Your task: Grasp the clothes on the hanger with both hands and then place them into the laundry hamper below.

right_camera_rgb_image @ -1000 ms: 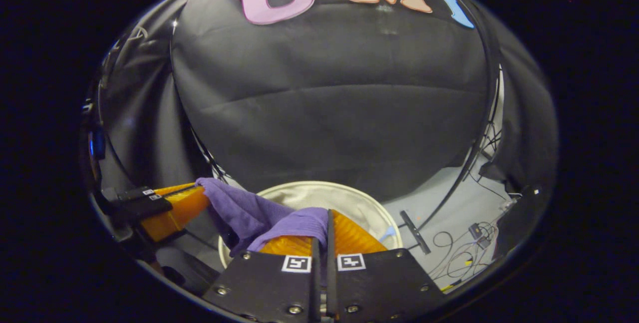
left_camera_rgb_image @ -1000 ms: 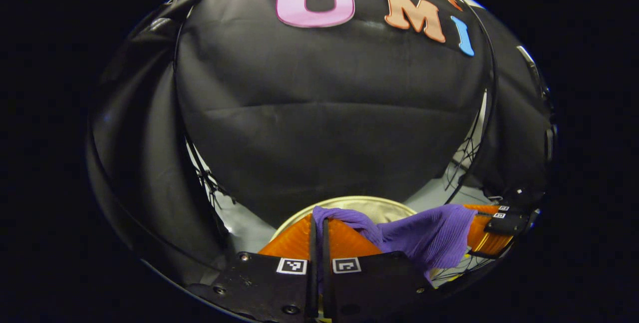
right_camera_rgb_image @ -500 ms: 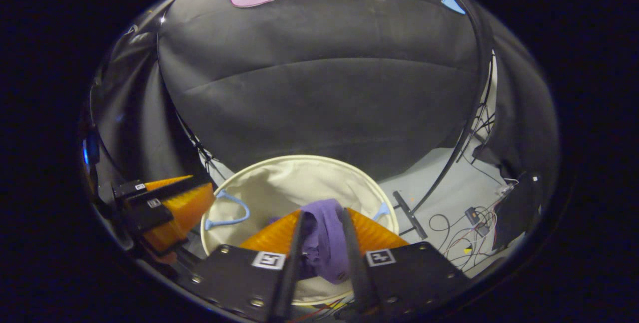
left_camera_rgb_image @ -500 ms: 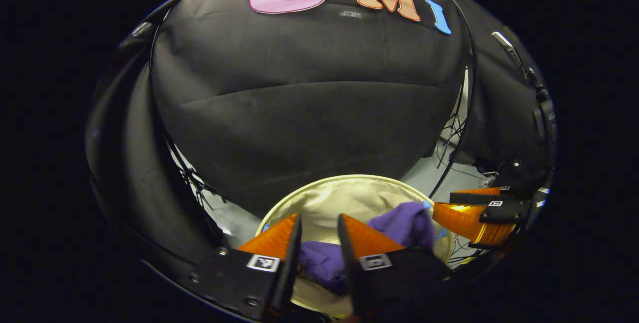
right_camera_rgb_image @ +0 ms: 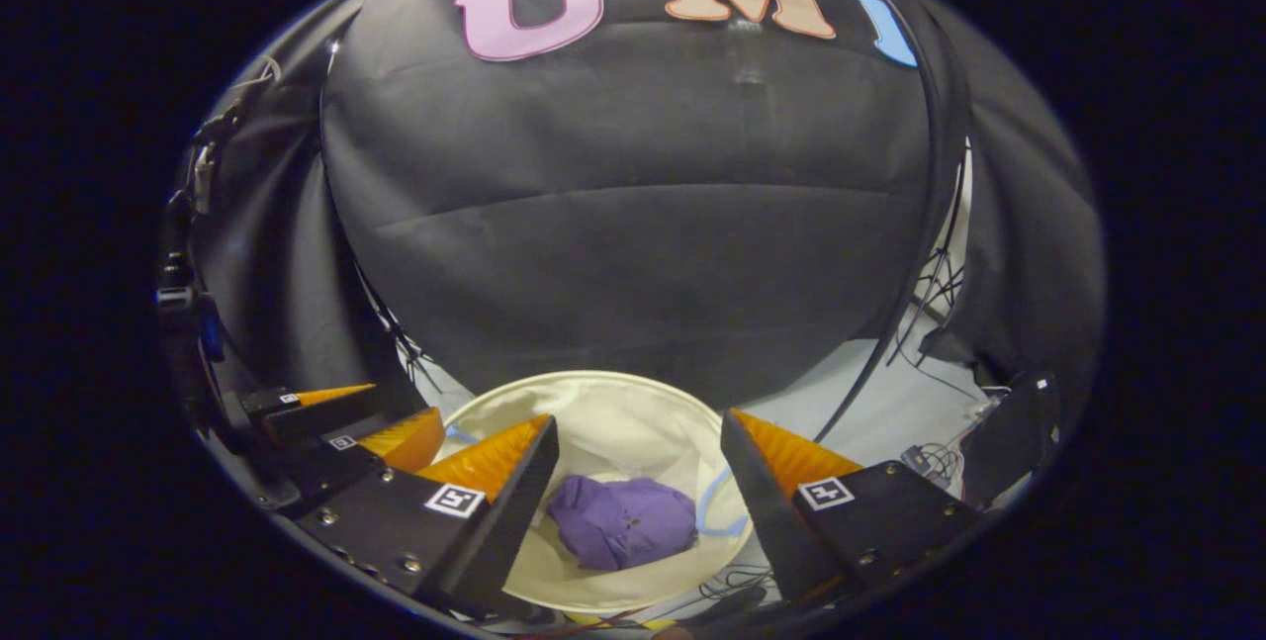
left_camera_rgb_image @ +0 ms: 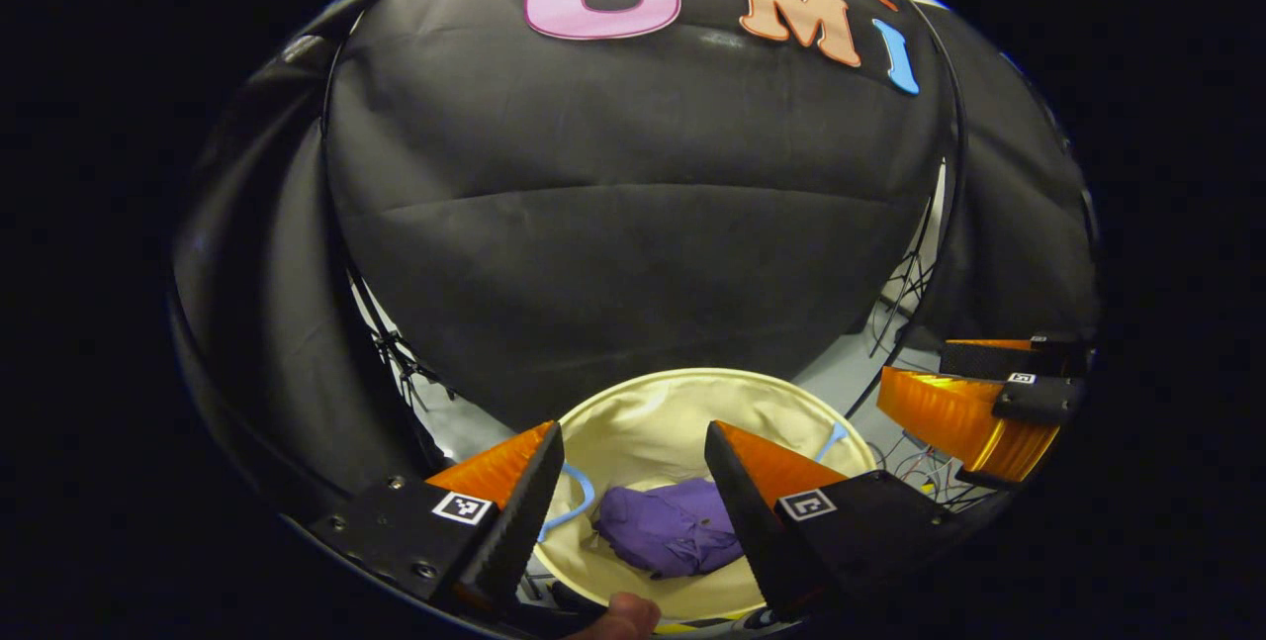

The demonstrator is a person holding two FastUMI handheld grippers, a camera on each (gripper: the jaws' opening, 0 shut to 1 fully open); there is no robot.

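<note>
A purple garment [left_camera_rgb_image: 670, 538] lies crumpled on the bottom of the round cream laundry hamper [left_camera_rgb_image: 682, 398]. My left gripper [left_camera_rgb_image: 633, 457] hangs open above the hamper, nothing between its fingers. In the right gripper view the same purple garment [right_camera_rgb_image: 621, 521] rests inside the hamper [right_camera_rgb_image: 603, 403], and my right gripper [right_camera_rgb_image: 638, 442] stands open over it, empty. The right gripper [left_camera_rgb_image: 974, 403] shows at the right edge of the left gripper view. At the left of the right gripper view sits the left gripper [right_camera_rgb_image: 346, 427].
Light blue handles [left_camera_rgb_image: 569, 516] hang at the hamper's rim. Loose cables [right_camera_rgb_image: 935, 462] and a black bar lie on the grey floor right of the hamper. A fingertip [left_camera_rgb_image: 618, 617] shows at the bottom of the left gripper view. The black cloth wall stands behind.
Both grippers opened from shut on the purple garment. The garment dropped from between the fingers and now lies in the hamper. Both grippers have risen slightly.
</note>
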